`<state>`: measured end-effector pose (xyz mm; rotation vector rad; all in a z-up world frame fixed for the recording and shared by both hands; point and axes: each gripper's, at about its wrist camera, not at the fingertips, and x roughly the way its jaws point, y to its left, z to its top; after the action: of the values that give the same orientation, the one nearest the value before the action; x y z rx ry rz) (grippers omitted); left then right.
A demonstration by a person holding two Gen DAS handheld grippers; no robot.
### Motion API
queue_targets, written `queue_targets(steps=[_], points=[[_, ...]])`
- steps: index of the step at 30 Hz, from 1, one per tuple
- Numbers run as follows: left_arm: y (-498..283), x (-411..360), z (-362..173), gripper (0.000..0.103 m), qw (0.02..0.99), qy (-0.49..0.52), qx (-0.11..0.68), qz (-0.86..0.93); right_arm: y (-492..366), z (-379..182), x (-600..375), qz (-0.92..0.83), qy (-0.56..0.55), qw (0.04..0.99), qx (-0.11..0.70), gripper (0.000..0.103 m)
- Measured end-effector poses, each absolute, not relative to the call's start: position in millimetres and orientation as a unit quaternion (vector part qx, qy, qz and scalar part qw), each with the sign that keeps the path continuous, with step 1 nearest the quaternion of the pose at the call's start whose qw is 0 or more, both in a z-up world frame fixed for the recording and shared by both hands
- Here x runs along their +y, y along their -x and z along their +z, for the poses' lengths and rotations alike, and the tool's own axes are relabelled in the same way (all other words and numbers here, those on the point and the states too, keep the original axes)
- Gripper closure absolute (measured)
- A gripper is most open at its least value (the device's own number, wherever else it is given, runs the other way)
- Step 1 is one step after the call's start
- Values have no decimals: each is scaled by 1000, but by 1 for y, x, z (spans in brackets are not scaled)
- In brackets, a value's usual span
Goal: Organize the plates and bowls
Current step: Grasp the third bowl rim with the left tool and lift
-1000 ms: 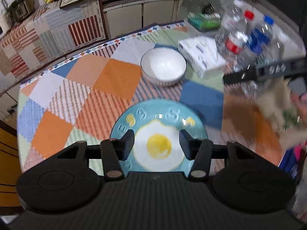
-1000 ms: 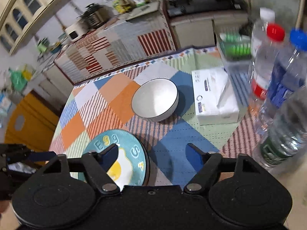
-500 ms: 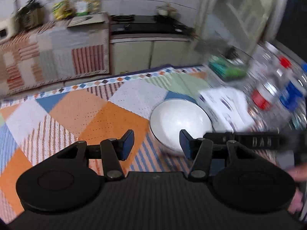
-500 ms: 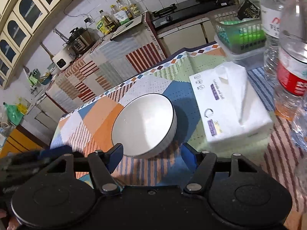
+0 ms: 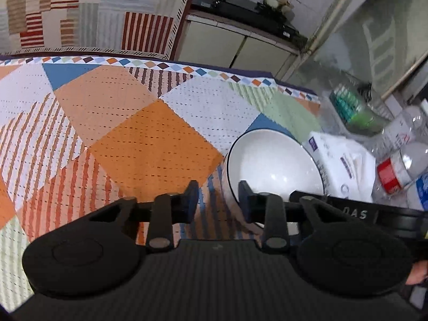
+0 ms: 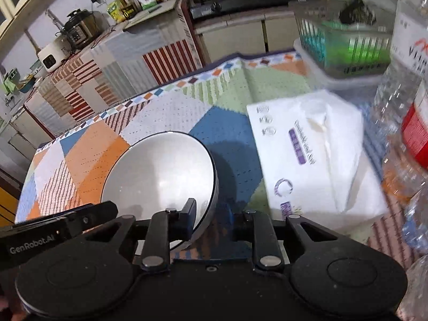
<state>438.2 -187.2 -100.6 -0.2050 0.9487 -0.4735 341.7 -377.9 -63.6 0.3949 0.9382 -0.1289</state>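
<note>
The round white ceramic bowl with a thin dark rim (image 5: 275, 165) stands on the table, on a patchwork cloth of orange, blue, green and white diamonds (image 5: 149, 131), near the right side of the table. It looks empty and sits upright.

The left gripper (image 5: 218, 198) is at the bowl's left rim. Its jaws are partly open and straddle the rim — the right finger is inside the bowl and the left finger outside, over the cloth. They do not press on the rim yet.

The right gripper (image 6: 214, 216) is at the opposite, right side of the bowl (image 6: 160, 176). Its jaws are also partly open around the rim, with the left finger inside the bowl and the right finger outside over the blue patch of the cloth (image 6: 227, 139). I cannot tell if any finger touches the bowl.

Just beside the bowl, on its right, lies a white soft pack of tissues with purple print (image 6: 315, 160). Farther right stand clear plastic bottles — one with a red label (image 6: 414, 133). Behind the tissues sits a clear plastic box with green content (image 6: 345, 48).
</note>
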Motion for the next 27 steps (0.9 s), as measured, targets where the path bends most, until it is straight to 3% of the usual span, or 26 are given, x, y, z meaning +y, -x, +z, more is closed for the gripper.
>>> queue_targets(steps=[3, 20, 27], points=[[-437, -191, -98, 95, 849, 94, 459, -244, -341, -67, -379, -61, -207, 865, 452, 81], [-351, -214, -34, 96, 839, -17, 470, -275, -271, -53, -378, -65, -246, 819, 514, 86], [-309, -215, -12, 95, 831, -36, 473, -290, -227, -24, -381, -62, -255, 827, 497, 86]])
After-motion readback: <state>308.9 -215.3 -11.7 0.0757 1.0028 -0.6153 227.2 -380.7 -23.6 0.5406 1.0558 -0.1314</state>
